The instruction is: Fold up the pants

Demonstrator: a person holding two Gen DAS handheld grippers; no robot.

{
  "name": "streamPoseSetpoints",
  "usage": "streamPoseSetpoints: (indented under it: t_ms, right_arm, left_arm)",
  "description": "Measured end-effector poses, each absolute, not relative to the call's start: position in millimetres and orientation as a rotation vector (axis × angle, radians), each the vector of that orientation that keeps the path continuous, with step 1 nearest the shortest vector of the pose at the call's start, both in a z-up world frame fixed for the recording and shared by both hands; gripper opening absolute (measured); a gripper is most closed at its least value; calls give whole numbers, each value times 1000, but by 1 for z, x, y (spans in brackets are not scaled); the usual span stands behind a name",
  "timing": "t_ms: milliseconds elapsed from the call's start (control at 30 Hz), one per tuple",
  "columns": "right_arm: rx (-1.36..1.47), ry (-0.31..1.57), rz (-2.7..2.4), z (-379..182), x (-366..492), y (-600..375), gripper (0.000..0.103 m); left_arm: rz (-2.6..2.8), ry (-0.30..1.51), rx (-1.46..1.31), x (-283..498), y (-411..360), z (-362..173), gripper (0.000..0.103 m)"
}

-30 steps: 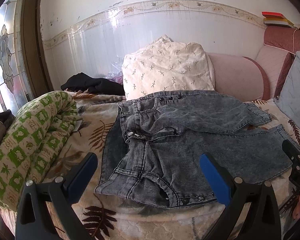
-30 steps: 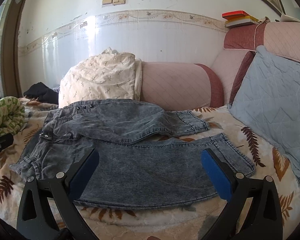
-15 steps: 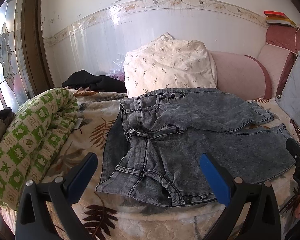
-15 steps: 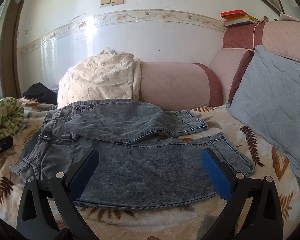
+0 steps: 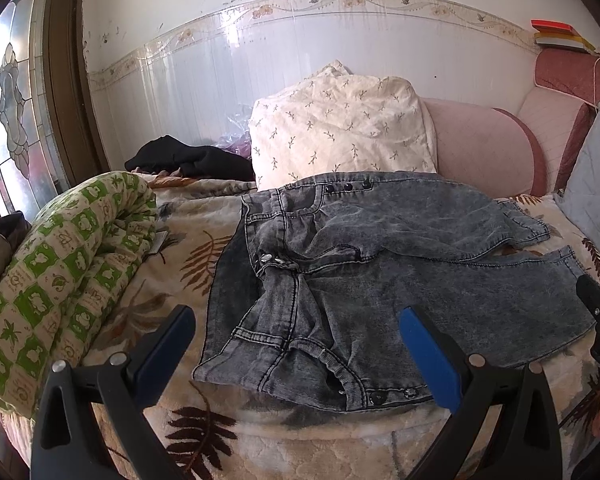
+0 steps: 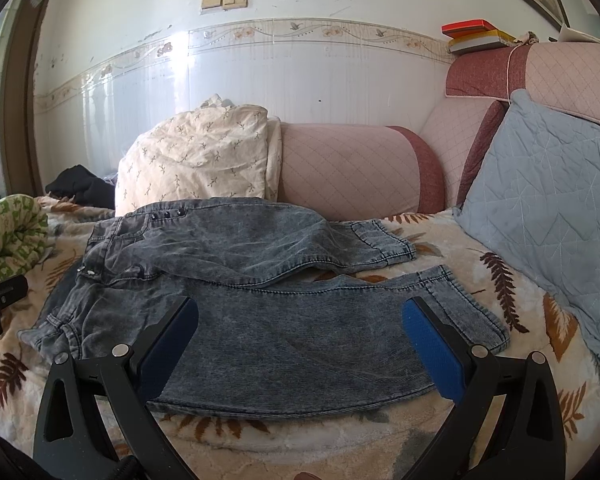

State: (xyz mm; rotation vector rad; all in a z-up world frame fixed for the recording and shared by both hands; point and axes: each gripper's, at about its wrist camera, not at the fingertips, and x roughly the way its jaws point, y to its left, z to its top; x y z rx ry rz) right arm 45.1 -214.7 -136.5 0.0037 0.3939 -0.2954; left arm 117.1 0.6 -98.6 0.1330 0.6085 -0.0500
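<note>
Bedspread (image 6: 440,248) margin around pants (image 6: 284,320)

wall (image 6: 300,80): white, glossy tiles | window (image 5: 12,100): stained glass | headboard (image 6: 348,168): pink quilted

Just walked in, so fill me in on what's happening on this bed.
A person holds a gripper in each hand over grey jeans spread on the leaf-print blanket. The left gripper faces the waistband end, the right gripper the legs. Both sets of jaws are open and holding nothing; the two legs lie apart, no fold made yet.
</note>
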Motion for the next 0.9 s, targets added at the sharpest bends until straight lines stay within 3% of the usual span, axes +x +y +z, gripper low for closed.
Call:
streamPoseSetpoints:
  t_ms: [500,700,900]
  right_arm:
    - [12,404,-275,-134,44,-219,103]
    - [115,486,-217,-114,54,-273,103]
    - [211,608,-203,-80,139,-377,103]
  left_arm:
    - [-62,643,129,128,7,-103,103]
    - [-72,768,101,204,31,-108,103]
    - [-12,868,176,300,48,-117,103]
